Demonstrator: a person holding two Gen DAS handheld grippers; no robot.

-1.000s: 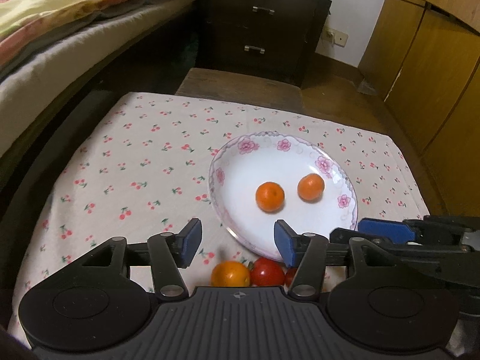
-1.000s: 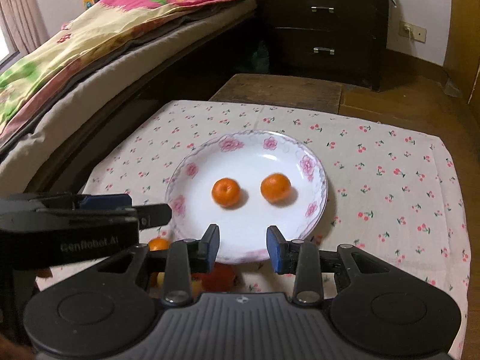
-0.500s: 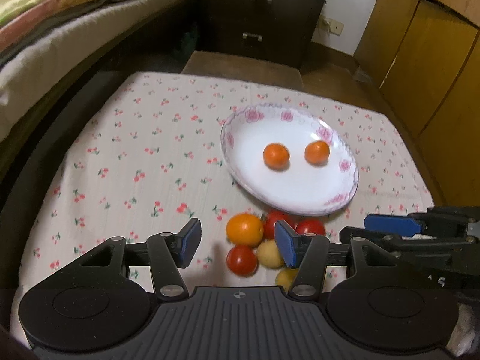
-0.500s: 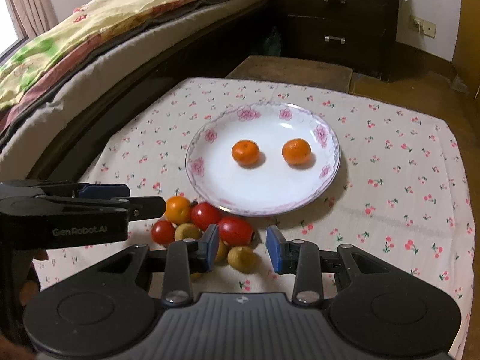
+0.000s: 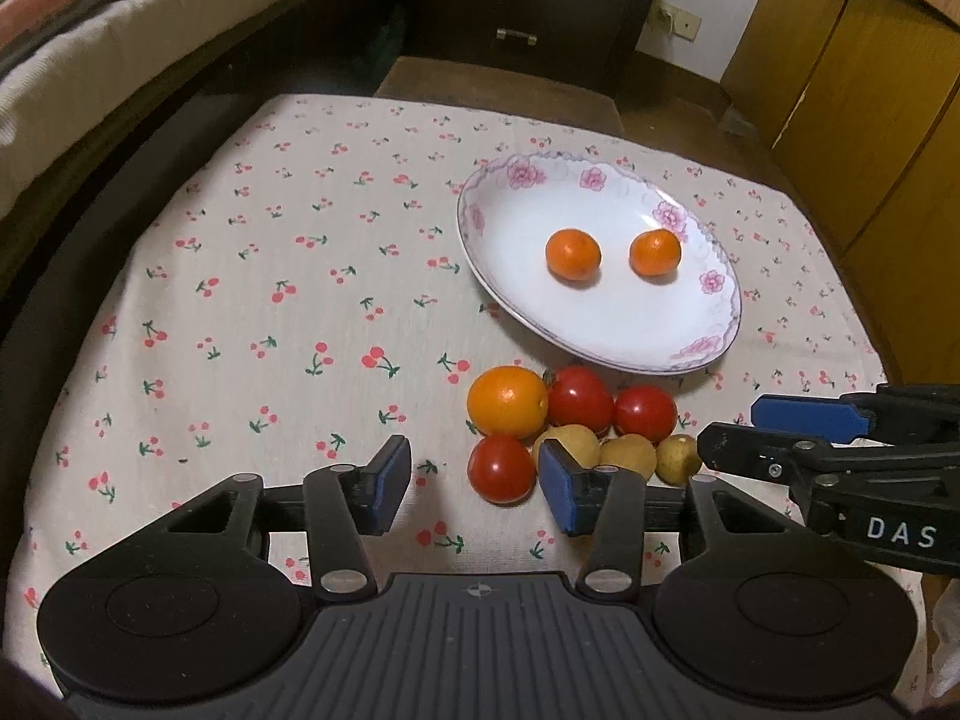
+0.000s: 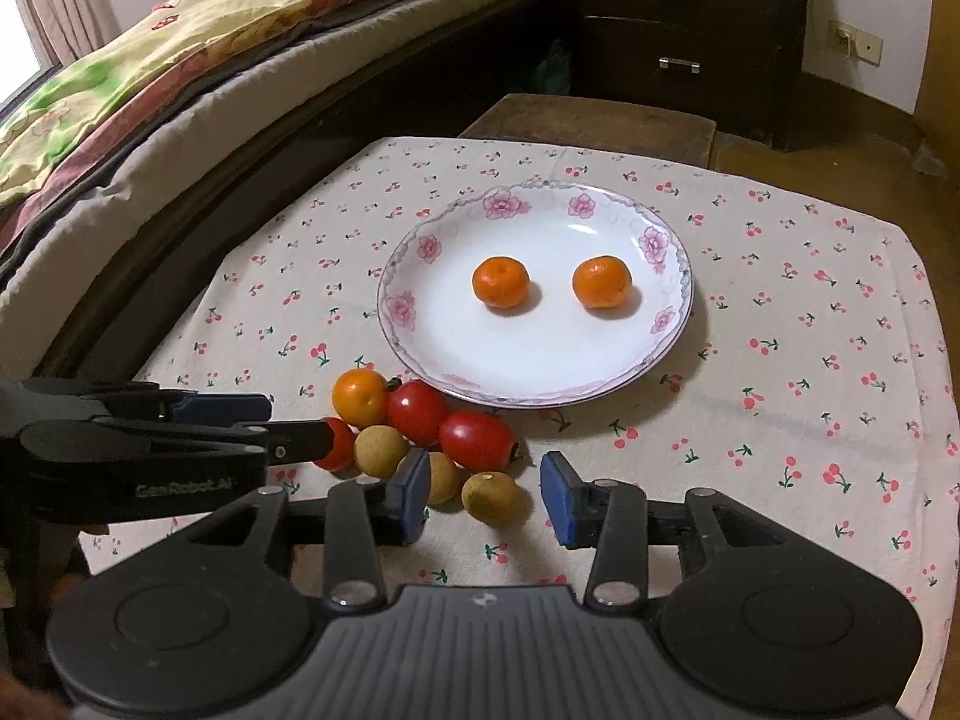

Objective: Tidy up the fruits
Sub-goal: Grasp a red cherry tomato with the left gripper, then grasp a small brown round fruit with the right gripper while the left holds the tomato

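Observation:
A white floral plate (image 5: 600, 324) (image 6: 510, 354) holds two small oranges (image 5: 573, 254) (image 6: 602, 282). In front of it, on the cherry-print cloth, lie a bigger orange (image 5: 508, 402) (image 6: 360, 397), three red tomatoes and three yellow-brown longans. My left gripper (image 5: 474, 483) is closing, with a tomato (image 5: 501, 468) in the gap just ahead, clear of both pads. My right gripper (image 6: 485, 495) is opening, and a longan (image 6: 492, 498) lies between its pads, touching neither. Each gripper shows side-on at the edge of the other's view.
The cherry-print cloth (image 5: 270, 300) covers a small table. A bed with a flowered quilt (image 6: 180, 60) runs along the left. A dark drawer chest (image 6: 678, 18) and a low wooden stool (image 6: 588, 120) stand behind, and wooden cupboard doors (image 5: 870, 90) are at the right.
Both views have dropped and tilted down, so the fruit cluster in front of the plate has come fully into sight. The left jaws have narrowed a little. The right jaws have widened.

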